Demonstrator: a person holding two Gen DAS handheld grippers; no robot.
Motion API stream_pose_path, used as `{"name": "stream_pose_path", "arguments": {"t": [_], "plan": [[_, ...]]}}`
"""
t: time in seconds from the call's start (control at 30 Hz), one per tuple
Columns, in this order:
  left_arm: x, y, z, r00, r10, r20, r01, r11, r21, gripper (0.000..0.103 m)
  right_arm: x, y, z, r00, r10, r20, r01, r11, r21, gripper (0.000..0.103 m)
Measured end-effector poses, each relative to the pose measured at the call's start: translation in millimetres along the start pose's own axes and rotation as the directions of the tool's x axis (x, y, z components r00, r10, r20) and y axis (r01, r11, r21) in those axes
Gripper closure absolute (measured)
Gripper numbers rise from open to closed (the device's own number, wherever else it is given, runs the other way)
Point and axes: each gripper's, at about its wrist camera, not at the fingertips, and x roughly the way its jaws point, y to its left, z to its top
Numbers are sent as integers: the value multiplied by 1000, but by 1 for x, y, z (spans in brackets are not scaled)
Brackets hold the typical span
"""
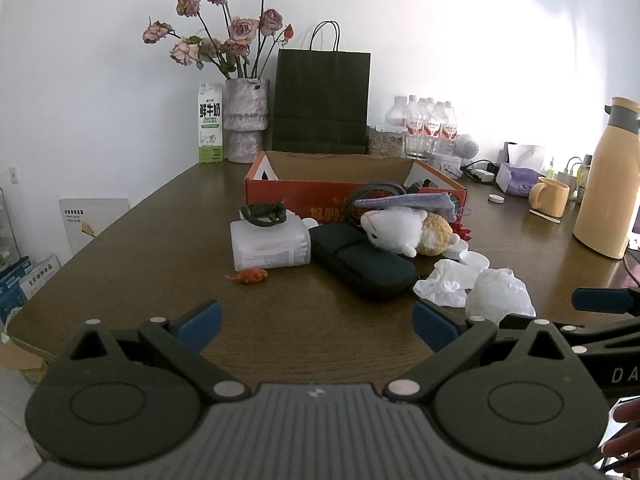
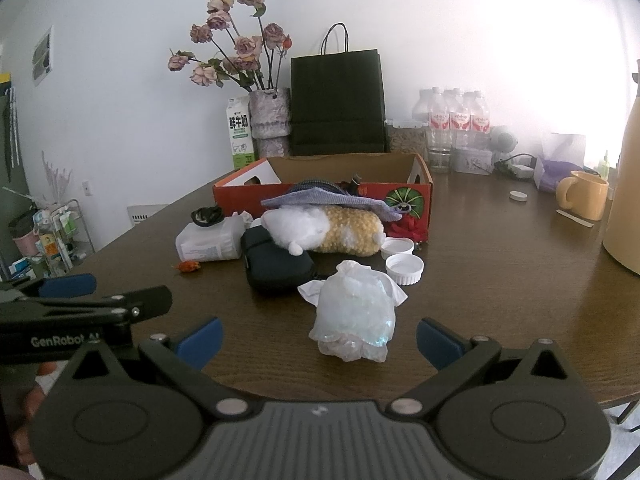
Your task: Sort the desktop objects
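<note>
Crumpled plastic bag (image 2: 352, 316), black case (image 2: 276, 266), plush toy (image 2: 320, 230)

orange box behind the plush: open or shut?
Open. The orange box has no lid on top, and its bare brown inner walls show above the plush toy.

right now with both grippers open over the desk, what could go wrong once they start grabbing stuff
1. The crumpled plastic bag sits nearest the right gripper; thin film may slip from the pads or drag the tissue beside it.
2. The plush toy lies partly on the black zip case, under a blue cloth; lifting any one may shift the others.
3. The two white caps near the bag are light and could be knocked away.
</note>
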Motion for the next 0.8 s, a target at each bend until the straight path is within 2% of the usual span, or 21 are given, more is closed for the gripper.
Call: {"name": "stream_pose_path", "arguments": {"t": [0.8], "plan": [[-1,1,2,1000,0,5,0,1000,-2,0,0,0,-2,1000,1,-2,-1,1000,-2,0]]}}
